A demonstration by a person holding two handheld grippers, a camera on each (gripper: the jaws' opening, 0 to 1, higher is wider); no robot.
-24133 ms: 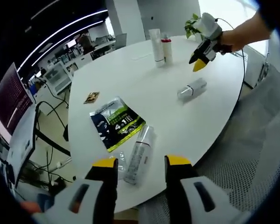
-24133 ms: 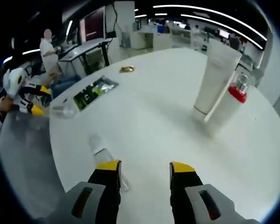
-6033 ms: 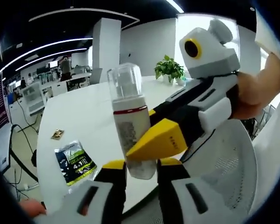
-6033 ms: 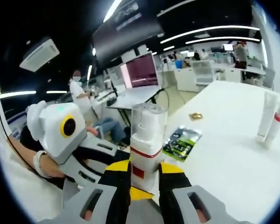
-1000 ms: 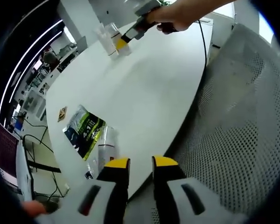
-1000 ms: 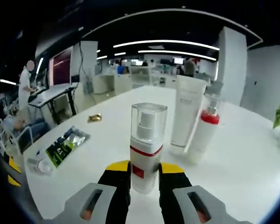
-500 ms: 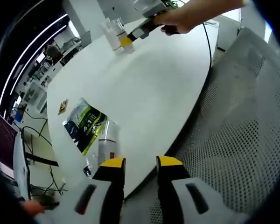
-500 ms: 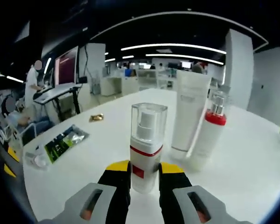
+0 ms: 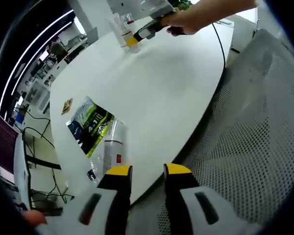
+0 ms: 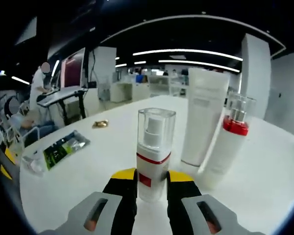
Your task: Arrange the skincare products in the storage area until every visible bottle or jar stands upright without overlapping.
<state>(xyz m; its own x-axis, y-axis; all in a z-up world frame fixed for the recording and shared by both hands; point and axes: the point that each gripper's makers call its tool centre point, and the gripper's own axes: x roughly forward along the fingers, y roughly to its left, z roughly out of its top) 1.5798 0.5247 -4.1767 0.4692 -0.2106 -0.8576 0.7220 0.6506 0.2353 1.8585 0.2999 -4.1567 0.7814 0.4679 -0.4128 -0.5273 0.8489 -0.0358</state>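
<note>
My right gripper (image 10: pixel 152 175) is shut on an upright spray bottle (image 10: pixel 154 147) with a clear cap and a red band, low over the white table (image 10: pixel 88 181). Just behind it to the right stand a white tube (image 10: pixel 204 115) and a red-collared pump bottle (image 10: pixel 229 144). In the left gripper view the same right gripper (image 9: pixel 134 42) is far across the table (image 9: pixel 157 93), beside those standing bottles (image 9: pixel 121 25). A clear bottle (image 9: pixel 111 147) lies on its side near the table edge, just ahead of my left gripper (image 9: pixel 148 171), whose jaws stand slightly apart with nothing between them.
A green sachet (image 9: pixel 90 125) lies flat beside the lying bottle, with a small gold packet (image 9: pixel 67 105) further on. A grey mesh chair (image 9: pixel 245 142) is at the right of the left gripper view. Desks, a monitor (image 10: pixel 71 68) and a person (image 10: pixel 41 83) are beyond the table.
My right gripper has carried the spray bottle closer to the tube and the pump bottle, which now look larger. The left gripper view has shifted slightly; the lying bottle stays put.
</note>
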